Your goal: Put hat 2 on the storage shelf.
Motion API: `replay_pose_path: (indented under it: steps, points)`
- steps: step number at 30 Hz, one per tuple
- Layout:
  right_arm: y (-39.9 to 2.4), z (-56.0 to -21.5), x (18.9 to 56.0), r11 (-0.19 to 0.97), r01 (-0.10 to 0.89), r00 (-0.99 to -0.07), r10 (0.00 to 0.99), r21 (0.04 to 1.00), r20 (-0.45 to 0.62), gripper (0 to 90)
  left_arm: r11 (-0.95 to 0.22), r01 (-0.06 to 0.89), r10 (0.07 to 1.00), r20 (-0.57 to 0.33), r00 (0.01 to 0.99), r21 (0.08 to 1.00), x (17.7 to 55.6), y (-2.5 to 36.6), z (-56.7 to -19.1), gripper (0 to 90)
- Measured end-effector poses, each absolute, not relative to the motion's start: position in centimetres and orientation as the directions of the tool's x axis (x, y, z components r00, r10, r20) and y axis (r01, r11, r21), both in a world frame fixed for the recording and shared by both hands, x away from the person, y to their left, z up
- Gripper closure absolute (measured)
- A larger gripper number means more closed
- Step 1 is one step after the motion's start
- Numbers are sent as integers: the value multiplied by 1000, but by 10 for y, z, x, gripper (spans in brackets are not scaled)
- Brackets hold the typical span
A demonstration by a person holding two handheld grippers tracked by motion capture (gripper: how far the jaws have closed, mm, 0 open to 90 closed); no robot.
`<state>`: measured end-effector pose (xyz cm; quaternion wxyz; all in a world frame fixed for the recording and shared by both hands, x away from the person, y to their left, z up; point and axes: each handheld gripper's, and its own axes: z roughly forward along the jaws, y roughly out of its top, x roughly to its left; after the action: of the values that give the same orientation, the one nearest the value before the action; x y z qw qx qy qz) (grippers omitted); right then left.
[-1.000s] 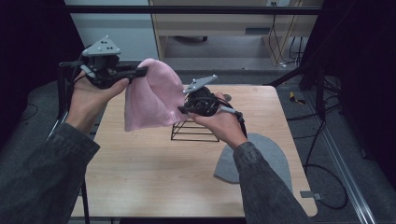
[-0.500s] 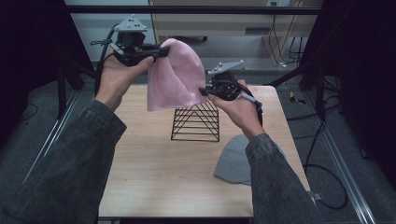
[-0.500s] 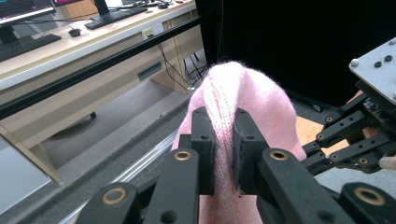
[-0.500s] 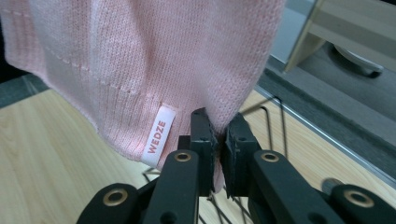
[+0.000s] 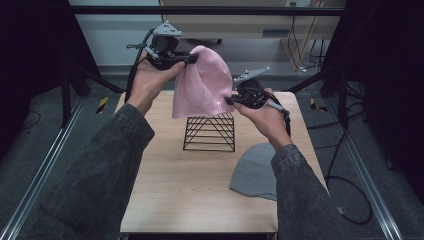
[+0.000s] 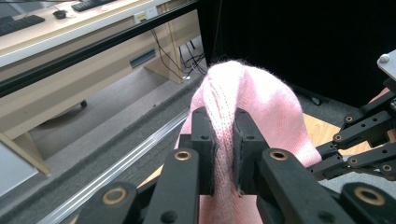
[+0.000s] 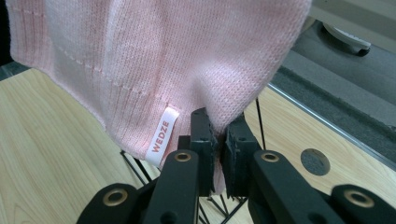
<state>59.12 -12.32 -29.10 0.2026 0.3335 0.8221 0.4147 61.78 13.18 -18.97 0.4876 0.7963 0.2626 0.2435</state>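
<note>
A: High view: the pink beanie [image 5: 202, 82] hangs in the air above the black wire rack [image 5: 210, 132] on the worktop [image 5: 165, 185], between the left gripper [image 5: 192, 59] and the right gripper [image 5: 229, 101]. How does it handle?

B: Light, soft, limp knit; it likely sags wherever unsupported.

A: Left gripper view?

B: Fingers [image 6: 204, 140] clamp a fold near the crown.

A: Right gripper view?

B: Fingers [image 7: 201, 135] pinch the ribbed hem beside the label [image 7: 162, 136]. The hem is the firmest hold.

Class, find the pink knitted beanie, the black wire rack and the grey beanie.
pink knitted beanie [image 5: 202, 85]: high view, middle of the knit.
black wire rack [image 5: 210, 134]: high view, front bars.
grey beanie [image 5: 256, 170]: high view, its centre.
</note>
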Motion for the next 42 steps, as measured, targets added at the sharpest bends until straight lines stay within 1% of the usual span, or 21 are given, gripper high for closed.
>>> replay_pose_path:
  steps: [4,8,11,14,18,20,33,42]
  points:
    - [-127,-293,589,422,377,-687,725,825,-57,841,-395,173,652,143,745,902,622,127,-194,815]
    - [-131,-299,587,412,385,-673,738,826,-54,840,-367,185,664,117,739,912,629,124,-200,815]
    - [-135,-300,587,415,382,-670,740,826,-62,840,-362,172,661,122,741,916,631,123,-200,815]
    - [-137,-299,588,396,385,-666,745,834,-46,840,-365,172,659,123,742,915,632,120,-198,815]
    - [-137,-302,587,420,381,-667,742,824,-69,840,-378,169,651,132,747,910,630,117,-201,815]
    - [-138,-303,587,412,389,-663,747,824,-60,840,-375,163,649,133,749,913,629,115,-203,815]
    - [-141,-329,588,408,411,-647,761,815,-54,839,-400,165,626,137,768,901,633,110,-224,815]
    - [-141,-346,585,430,424,-648,759,797,-65,837,-408,154,605,141,784,900,628,108,-240,815]
